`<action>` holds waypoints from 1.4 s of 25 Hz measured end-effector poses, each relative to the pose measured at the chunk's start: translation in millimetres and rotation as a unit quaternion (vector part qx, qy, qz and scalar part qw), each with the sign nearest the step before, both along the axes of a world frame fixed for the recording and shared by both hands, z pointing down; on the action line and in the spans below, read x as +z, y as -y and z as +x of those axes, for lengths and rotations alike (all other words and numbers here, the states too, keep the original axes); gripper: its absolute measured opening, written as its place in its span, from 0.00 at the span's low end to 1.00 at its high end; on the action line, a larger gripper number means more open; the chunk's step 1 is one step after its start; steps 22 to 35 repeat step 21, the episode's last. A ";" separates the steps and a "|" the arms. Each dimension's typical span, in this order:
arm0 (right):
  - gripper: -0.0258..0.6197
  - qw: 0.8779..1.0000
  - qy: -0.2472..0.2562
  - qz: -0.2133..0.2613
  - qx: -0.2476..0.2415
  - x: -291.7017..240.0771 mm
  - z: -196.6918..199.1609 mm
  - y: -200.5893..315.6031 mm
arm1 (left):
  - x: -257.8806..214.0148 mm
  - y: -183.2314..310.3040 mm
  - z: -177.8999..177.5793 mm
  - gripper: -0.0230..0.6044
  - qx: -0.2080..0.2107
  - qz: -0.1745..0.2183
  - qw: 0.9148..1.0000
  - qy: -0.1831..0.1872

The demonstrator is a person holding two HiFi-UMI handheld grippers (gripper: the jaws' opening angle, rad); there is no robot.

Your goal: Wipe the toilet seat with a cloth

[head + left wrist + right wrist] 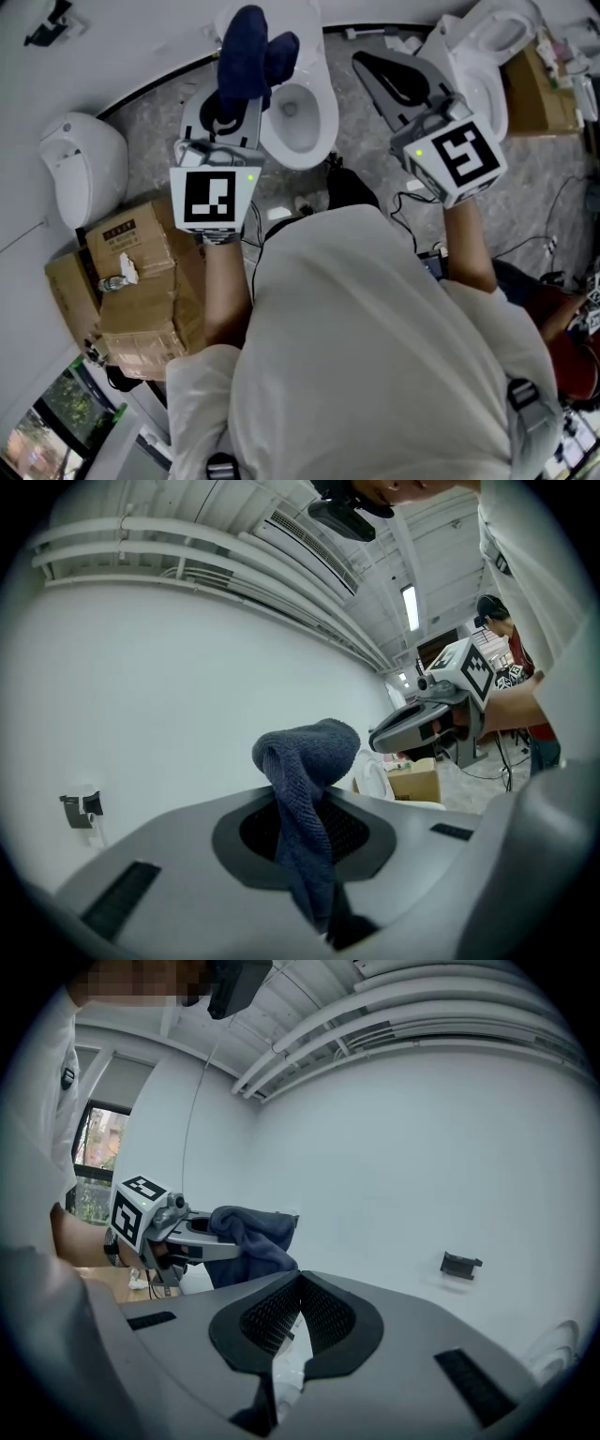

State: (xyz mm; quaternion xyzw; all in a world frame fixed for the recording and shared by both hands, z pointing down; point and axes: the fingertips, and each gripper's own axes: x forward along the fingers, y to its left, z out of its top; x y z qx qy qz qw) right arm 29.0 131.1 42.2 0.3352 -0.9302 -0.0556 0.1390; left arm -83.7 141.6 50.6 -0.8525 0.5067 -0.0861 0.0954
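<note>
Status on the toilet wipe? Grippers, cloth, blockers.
Left gripper shut on cloth. Right gripper shut, empty. Cloth held up, off the toilet seat. Nothing visible lying on the seat.

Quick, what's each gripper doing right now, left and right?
Left hand-held gripper: closed, holding the dark blue cloth.
Right hand-held gripper: closed, nothing between its jaws.

The left grey two-jaw tongs (228,105) sit left of centre in the head view, at the end of the bare left forearm (223,291). Their jaws are clamped on a dark blue towelling cloth (253,52) that sticks out past the tips. The right grey two-jaw tongs (375,70), upper right on the bare right forearm (469,248), have their jaws pressed together with nothing between them, and both tongs point toward the top of the frame, well apart.
</note>
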 end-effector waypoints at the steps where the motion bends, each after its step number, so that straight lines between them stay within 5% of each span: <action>1: 0.08 1.000 -0.003 0.001 -0.001 0.1 -0.5 -1.3 | -0.2 -1.0 0.8 0.11 0.000 0.000 1.000 -0.002; 35: 0.08 0.999 -0.010 0.012 -0.034 -4.6 -9.2 -17.7 | -7.2 -11.6 15.9 0.11 0.008 0.006 1.000 0.006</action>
